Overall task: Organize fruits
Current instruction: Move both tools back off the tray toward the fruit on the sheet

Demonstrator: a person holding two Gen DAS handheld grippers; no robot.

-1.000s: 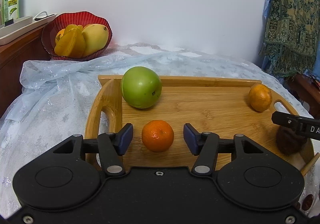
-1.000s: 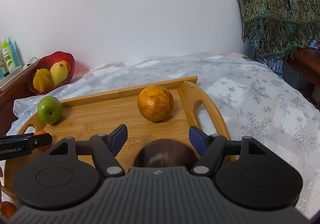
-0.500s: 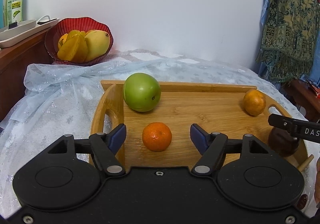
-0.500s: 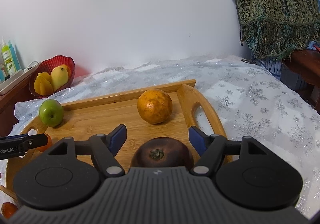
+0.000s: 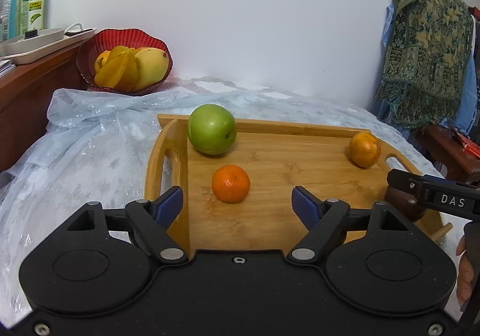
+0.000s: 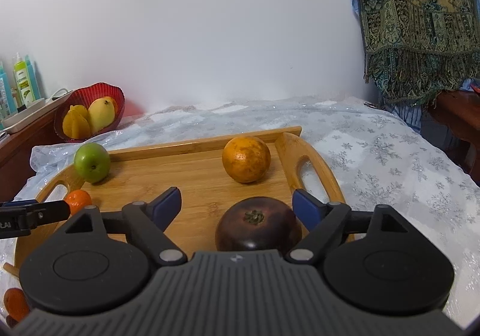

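A wooden tray (image 5: pixel 279 225) holds a green apple (image 5: pixel 211 129), a small tangerine (image 5: pixel 230 183), an orange (image 5: pixel 364 149) and a dark purple fruit (image 6: pixel 258 224). My left gripper (image 5: pixel 237 204) is open and empty, just behind the tangerine. My right gripper (image 6: pixel 237 204) is open and empty, with the dark fruit resting on the tray between and below its fingers (image 6: pixel 307 210). In the right wrist view the apple (image 6: pixel 91 162), orange (image 6: pixel 246 159) and tangerine (image 6: pixel 78 201) also show. A red bowl (image 5: pixel 90 50) holds a mango (image 5: pixel 150 67) and starfruit (image 5: pixel 115 71).
The tray sits on a snowflake cloth (image 6: pixel 390 161). A wooden cabinet (image 5: pixel 27 89) with a white tray and bottles (image 5: pixel 33 8) stands at the left. A patterned shawl (image 5: pixel 429 50) hangs at the right. More small fruit (image 6: pixel 15 303) lies off the tray's near left corner.
Both grippers have drawn back and up from the tray. The left jaws have opened wider, away from the tangerine. The dark fruit has come into fuller view under the right gripper.
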